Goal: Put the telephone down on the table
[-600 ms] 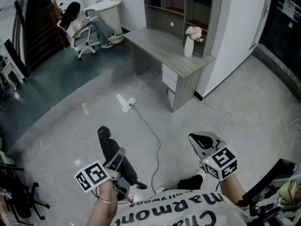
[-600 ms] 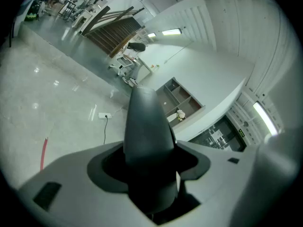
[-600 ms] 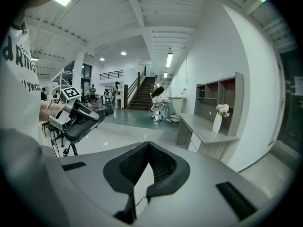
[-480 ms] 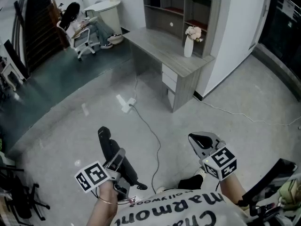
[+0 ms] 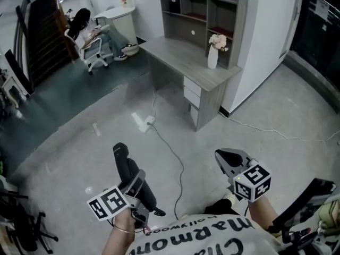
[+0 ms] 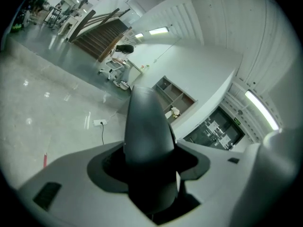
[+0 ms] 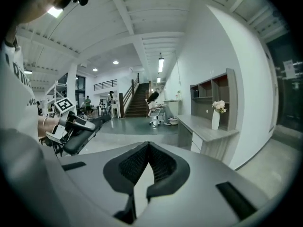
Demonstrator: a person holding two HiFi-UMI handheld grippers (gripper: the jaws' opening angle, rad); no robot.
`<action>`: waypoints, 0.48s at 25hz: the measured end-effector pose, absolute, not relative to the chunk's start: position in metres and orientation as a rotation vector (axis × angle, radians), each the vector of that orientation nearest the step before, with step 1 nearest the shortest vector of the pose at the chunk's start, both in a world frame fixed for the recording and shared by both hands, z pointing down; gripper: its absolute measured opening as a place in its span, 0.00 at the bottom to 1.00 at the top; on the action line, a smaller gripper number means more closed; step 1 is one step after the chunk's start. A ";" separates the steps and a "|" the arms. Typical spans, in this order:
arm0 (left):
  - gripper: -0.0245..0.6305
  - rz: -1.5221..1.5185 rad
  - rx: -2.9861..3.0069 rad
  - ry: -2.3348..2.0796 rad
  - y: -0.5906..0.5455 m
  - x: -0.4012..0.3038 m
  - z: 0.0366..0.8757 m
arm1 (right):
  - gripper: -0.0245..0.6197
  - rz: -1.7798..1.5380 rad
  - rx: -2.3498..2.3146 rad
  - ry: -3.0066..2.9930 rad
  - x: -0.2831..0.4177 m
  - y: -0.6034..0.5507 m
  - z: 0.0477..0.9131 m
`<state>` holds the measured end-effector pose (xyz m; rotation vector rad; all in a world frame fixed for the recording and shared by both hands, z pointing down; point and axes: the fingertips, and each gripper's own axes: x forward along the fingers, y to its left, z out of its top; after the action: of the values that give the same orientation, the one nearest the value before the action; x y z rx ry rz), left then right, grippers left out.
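The left hand-held gripper [image 5: 129, 180] is clamped on the black telephone [image 5: 122, 161], whose handset juts forward from between the jaws, over bare floor [image 5: 79, 142] and well short of the worktop [image 5: 180, 54]. The worktop, which carries a white vase [image 5: 213, 54] of flowers in front of its shelf unit [image 5: 202, 9], lies well ahead, so the task is judged barely begun: the approach and the set-down both remain. The right hand-held gripper [image 5: 227, 158], equally far from the worktop, has its jaws together on nothing.
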<state>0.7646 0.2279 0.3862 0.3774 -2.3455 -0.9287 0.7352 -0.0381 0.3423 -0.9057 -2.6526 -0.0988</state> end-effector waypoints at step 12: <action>0.45 -0.898 0.447 -2.359 0.215 0.749 0.391 | 0.05 -0.117 -0.931 -2.561 0.704 -0.028 0.364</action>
<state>0.7489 0.2148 0.3909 0.4475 -2.3590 -0.8977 0.7039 -0.0283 0.3639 -0.9312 -2.5609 -0.1169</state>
